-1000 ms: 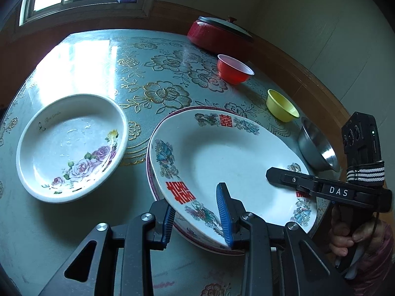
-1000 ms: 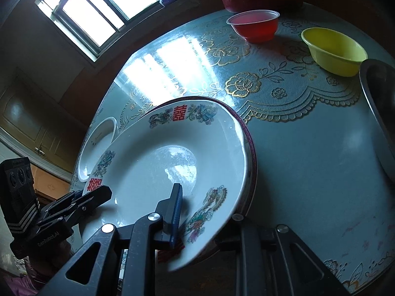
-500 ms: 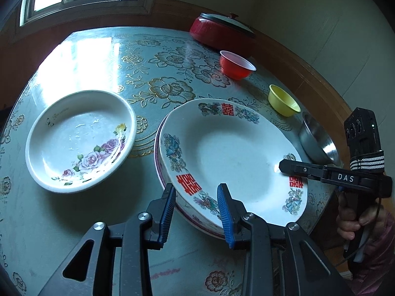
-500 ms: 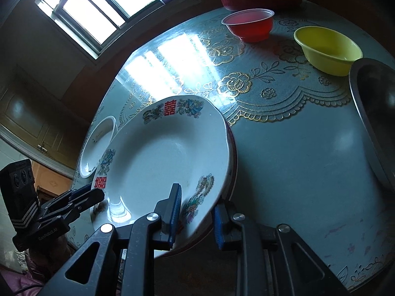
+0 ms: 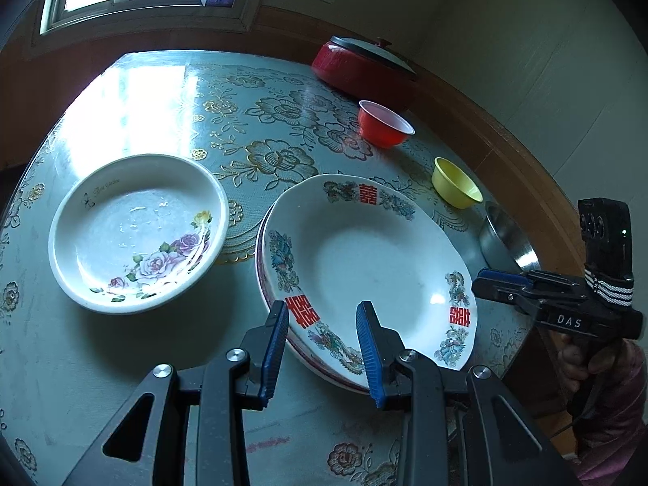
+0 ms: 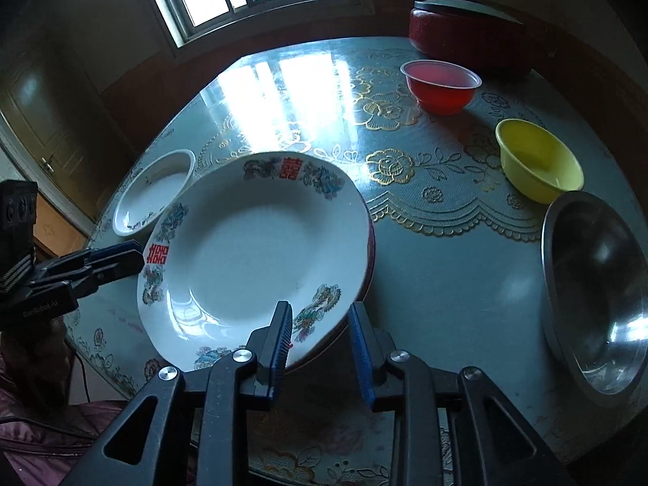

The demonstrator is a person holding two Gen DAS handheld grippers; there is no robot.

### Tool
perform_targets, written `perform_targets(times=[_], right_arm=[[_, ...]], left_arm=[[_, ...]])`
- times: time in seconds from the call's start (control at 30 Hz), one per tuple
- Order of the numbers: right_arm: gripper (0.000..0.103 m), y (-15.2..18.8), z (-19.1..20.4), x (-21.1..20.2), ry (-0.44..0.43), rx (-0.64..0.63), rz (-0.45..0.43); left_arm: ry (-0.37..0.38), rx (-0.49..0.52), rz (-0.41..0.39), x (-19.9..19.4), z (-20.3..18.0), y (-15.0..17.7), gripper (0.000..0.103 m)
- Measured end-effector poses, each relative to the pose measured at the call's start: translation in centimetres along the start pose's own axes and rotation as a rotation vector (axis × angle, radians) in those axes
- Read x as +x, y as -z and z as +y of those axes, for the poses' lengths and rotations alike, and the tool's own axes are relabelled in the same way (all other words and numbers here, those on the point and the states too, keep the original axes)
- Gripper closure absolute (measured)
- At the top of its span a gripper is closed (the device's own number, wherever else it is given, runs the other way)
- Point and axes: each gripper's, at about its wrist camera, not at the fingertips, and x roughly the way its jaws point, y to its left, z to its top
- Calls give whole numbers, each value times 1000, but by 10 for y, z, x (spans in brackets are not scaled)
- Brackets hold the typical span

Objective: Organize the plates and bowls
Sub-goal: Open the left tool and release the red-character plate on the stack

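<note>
A white plate with red characters [image 5: 364, 259] lies flat on a second plate with a dark red rim [image 5: 261, 279], near the table's front edge. My left gripper [image 5: 322, 312] hovers at its near rim, open, pads clear of it. From the right, my right gripper [image 5: 486, 281] points at the plate's far-side rim. In the right wrist view the same plate [image 6: 251, 243] lies just ahead of my right gripper [image 6: 320, 312]. Its jaws are opening, with the rim seen between them but untouched. My left gripper [image 6: 135, 255] stands beside the plate's left rim.
A deep white plate with roses [image 5: 137, 231] sits to the left. A red bowl [image 5: 384, 123], a yellow bowl [image 5: 455, 188] and a steel bowl [image 6: 595, 283] line the right side. A lidded red pot [image 5: 364, 67] stands at the back of the flowered table [image 5: 162, 101].
The characters plate was tilted and held at both rims; it now lies flat on the plate below. Both grippers have let go and drawn back, and the right one has rolled and risen.
</note>
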Motion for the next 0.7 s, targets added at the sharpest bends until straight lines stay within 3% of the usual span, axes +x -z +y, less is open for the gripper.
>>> perform_targets(times=[0.1, 0.27, 0.7], right_arm=[[74, -1, -6, 0, 49, 21, 0], [78, 3, -12, 15, 15, 94, 15], [80, -1, 1, 19, 61, 18, 3]], left_arm=[[0, -14, -1, 0, 2, 0, 69], [1, -19, 7, 2, 3, 3, 69], [1, -27, 15, 5, 2, 6, 67]])
